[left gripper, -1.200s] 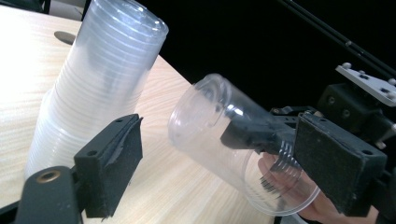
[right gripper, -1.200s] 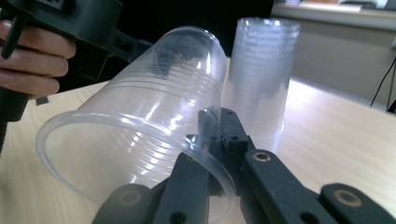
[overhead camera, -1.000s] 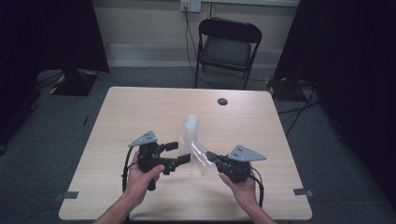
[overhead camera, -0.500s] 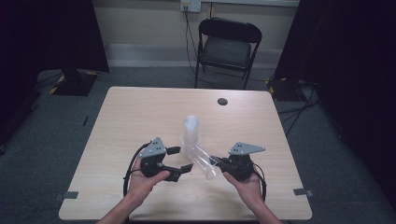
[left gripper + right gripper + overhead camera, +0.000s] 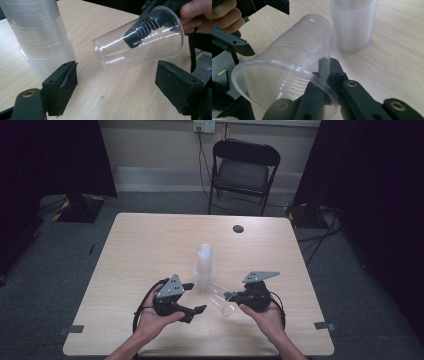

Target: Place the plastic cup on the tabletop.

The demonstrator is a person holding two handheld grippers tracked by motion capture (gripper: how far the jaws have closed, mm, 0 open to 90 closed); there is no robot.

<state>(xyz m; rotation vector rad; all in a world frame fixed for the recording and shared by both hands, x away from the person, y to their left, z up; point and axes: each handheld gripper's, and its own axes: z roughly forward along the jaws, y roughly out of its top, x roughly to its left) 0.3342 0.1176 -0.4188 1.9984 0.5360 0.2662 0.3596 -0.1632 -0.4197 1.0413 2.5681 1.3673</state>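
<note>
The right gripper (image 5: 231, 298) is held low near the table's front edge (image 5: 200, 352), clamped on the rim of a clear plastic cup (image 5: 220, 296) that is lying tilted, its base pointed toward the stack of clear cups (image 5: 203, 265). The left gripper (image 5: 196, 298) has just been opening, with nothing between its jaws.

Left gripper (image 5: 196, 298) held low, jaws just widening — nothing between them, right gripper (image 5: 231, 296) clamped tight

Since the earlier pictures the left gripper (image 5: 192, 297) has drawn back from the single clear cup (image 5: 220, 296) toward 7 o'clock on the table (image 5: 150, 240); its jaws have just been opening, nothing pressed between them. The cup, clamped by its rim in the right gripper (image 5: 231, 296), has tipped lower, its base pointing to 10 o'clock beside the cup stack (image 5: 203, 265).
</note>
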